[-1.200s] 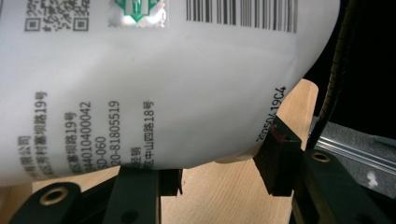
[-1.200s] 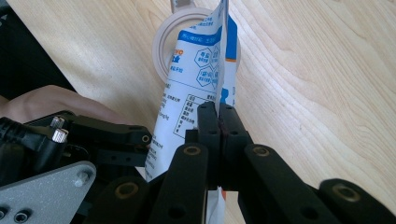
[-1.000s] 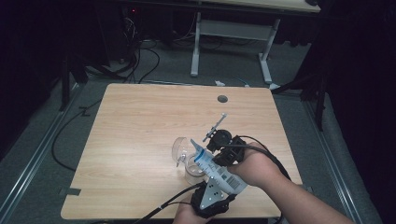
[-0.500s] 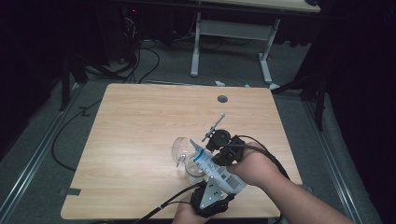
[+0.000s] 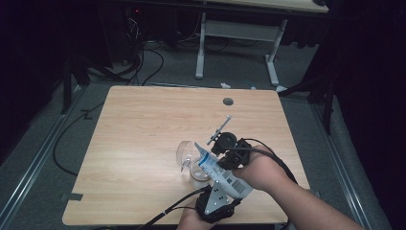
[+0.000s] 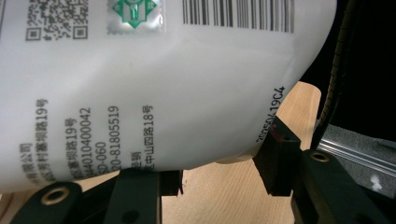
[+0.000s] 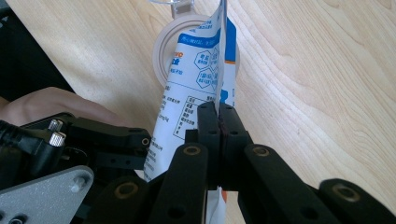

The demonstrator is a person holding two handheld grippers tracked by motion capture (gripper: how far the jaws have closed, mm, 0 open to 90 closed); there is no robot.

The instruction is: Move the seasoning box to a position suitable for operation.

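1. R gripper: jaws pinched tight on edge of white/blue milk pouch, pads meet on the thin seam, seen in right gripper view
2. L gripper at near table edge, under pouch. Left gripper view: pouch body bulges betw its jaws, right pad touching pouch side; left pad contact hidden, so can't tell if it clamps
3. Pouch tilted, top corner over mouth of clear cup, high view
4. Cup's clear lid flipped open on the side away from the person, cup on wooden table, near front-centre
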